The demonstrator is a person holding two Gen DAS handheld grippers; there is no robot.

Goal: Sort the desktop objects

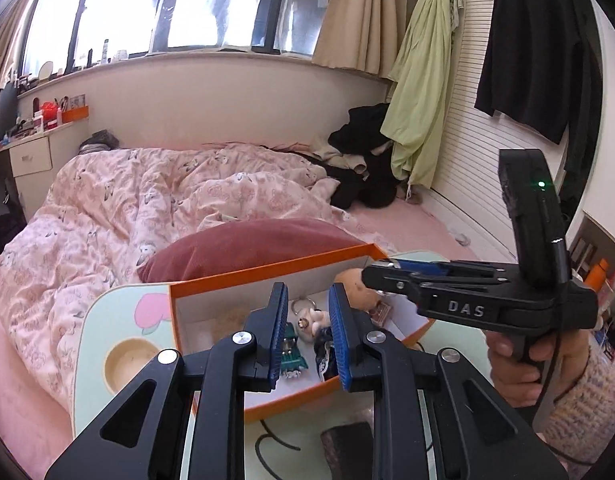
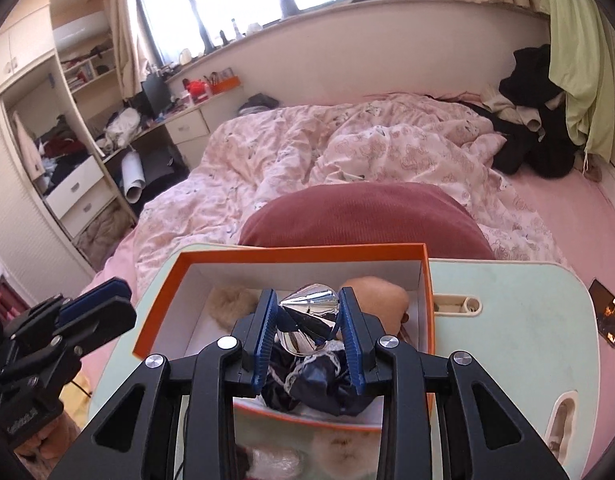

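Partly hidden orange box (image 2: 299, 256), right claw (image 2: 309, 316) pinching silver cone (image 2: 309, 304), left claw (image 1: 307, 332) closed, empty.

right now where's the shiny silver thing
In the right wrist view the shiny silver cone-shaped piece sits clamped between the right gripper pads, above the orange box and the dark lacy cloth.

Left claw (image 1: 307, 326) closed and empty above the orange box (image 1: 267, 268); right claw (image 1: 377, 270) beside it
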